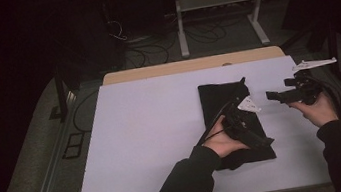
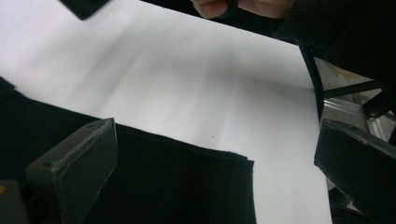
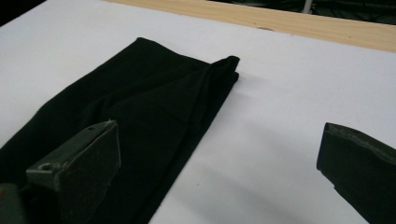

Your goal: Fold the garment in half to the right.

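A folded black cloth (image 1: 232,117) lies right of centre on the white table (image 1: 153,128). The left gripper (image 1: 243,123) hovers over it, jaws wide and empty. The right gripper (image 1: 284,94), just right of the cloth, is likewise wide, holding nothing.

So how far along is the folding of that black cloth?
The black cloth already lies folded into a narrow strip on the white table. Nothing is in hand: the left gripper and right gripper both stand open, off the cloth. Possibly another fold remains; I can't tell.

High view overhead, facing forward — both gripper views close, low, sharing the black cloth (image 1: 232,117).
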A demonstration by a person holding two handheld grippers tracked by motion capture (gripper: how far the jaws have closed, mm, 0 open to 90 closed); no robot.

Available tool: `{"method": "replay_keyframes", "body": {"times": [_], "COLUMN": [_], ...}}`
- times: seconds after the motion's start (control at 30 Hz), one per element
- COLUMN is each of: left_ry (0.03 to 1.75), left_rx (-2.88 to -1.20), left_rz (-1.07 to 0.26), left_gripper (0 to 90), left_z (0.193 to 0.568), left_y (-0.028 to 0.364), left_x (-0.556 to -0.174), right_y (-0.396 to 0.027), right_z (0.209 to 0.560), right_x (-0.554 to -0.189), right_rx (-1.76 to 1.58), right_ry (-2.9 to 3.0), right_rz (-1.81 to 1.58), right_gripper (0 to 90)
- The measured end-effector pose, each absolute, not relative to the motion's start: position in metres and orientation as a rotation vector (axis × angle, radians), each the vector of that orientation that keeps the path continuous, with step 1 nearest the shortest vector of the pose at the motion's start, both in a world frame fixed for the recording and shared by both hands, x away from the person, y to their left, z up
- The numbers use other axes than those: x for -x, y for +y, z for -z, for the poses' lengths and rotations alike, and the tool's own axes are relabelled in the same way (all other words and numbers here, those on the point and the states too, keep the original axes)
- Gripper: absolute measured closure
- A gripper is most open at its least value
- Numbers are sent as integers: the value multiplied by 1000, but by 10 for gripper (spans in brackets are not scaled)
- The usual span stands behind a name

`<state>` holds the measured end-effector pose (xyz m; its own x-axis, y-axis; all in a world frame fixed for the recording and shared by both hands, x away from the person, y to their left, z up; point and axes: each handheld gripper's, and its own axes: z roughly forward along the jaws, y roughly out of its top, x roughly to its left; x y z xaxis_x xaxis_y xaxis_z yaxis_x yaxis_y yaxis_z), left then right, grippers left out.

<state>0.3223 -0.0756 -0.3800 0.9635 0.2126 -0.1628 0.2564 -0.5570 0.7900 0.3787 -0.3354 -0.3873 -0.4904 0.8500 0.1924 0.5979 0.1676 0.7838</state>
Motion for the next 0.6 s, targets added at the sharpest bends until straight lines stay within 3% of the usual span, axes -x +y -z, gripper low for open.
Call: {"method": "replay_keyframes", "body": {"times": [0.6], "left_ry": [358], "left_rx": [-2152], "left_rz": [-26], "left_gripper": [0], "left_z": [368], "left_y": [-34], "left_x": [-325], "right_y": [-333], "right_z": [382], "right_x": [-354], "right_rx": [-1341], "right_ry": [2150], "right_rz": [-1236], "right_gripper": [0]}}
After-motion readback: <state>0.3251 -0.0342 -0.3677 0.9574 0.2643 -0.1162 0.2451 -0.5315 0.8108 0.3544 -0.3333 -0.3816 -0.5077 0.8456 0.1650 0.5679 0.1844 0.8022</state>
